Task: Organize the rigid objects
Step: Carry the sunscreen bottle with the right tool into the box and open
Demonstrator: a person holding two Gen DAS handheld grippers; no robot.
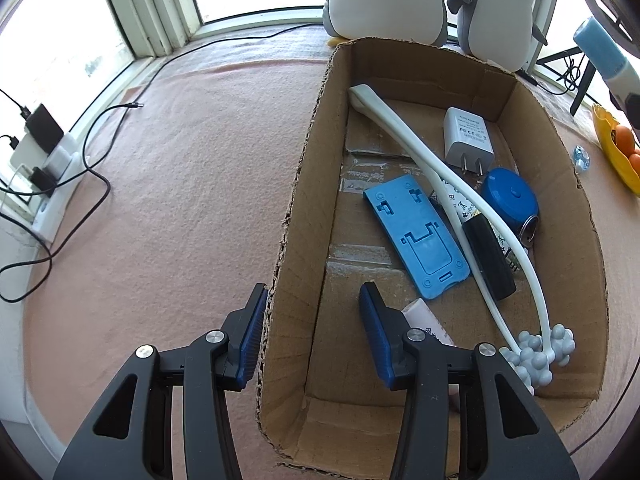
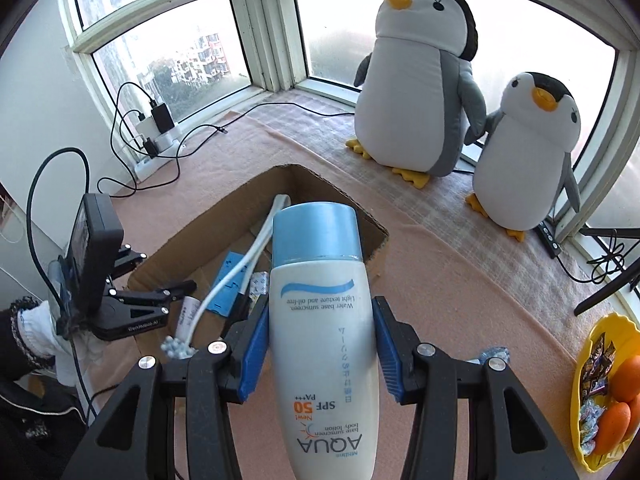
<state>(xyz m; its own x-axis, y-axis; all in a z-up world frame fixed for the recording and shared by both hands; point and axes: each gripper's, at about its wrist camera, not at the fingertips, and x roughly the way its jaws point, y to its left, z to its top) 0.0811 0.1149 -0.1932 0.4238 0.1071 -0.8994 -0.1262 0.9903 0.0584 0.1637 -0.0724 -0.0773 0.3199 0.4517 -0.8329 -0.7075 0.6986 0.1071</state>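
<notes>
With several items already in the cardboard box (image 1: 560, 208), whose wall the left gripper (image 1: 312, 336) pinches, the right gripper (image 2: 320, 344) clamps a sunscreen bottle (image 2: 320, 320) still outside, ahead.

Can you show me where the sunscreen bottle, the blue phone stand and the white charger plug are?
Sunscreen bottle (image 2: 322, 320): right wrist view, white body.
Phone stand (image 1: 416, 236): left wrist view, flat blue face.
Charger plug (image 1: 467, 138): left wrist view, white casing.

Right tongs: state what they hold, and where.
The right tongs grip the sunscreen bottle by its white body's sides, below the blue cap.
</notes>
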